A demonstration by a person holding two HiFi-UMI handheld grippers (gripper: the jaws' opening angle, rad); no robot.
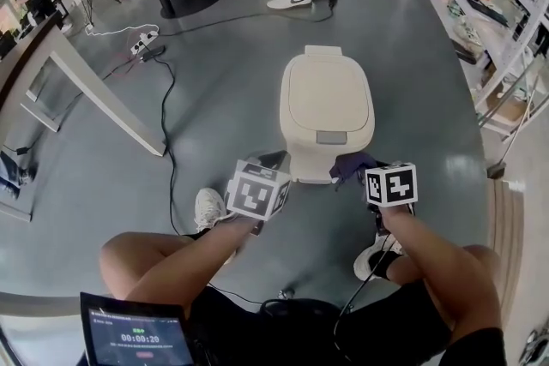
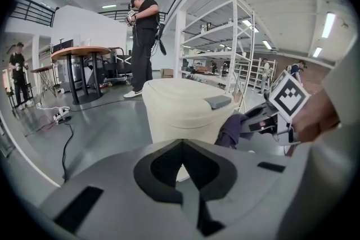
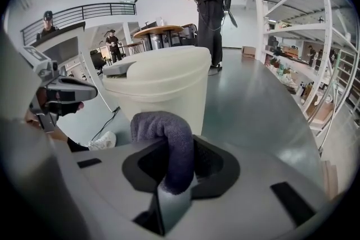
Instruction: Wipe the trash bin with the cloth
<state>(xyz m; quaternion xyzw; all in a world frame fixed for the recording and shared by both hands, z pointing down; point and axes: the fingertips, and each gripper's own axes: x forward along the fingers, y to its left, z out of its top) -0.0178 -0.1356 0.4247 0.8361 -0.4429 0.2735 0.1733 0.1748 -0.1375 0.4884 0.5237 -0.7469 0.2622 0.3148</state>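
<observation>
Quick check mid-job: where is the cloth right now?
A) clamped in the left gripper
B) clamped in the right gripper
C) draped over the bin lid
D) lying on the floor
B: the right gripper view shows the dark cloth pinched between the jaws of the right gripper, close to the trash bin. The left gripper has its jaws together on nothing.

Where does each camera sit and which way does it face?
Head view: on the person's head, looking steeply down at the trash bin; both forearms, left gripper, right gripper show.
Left gripper view: on that gripper, facing the bin; its own jaws shut, empty.
Right gripper view: on that gripper, facing the bin; its jaws shut on the cloth.
Shared: all show the bin.
</observation>
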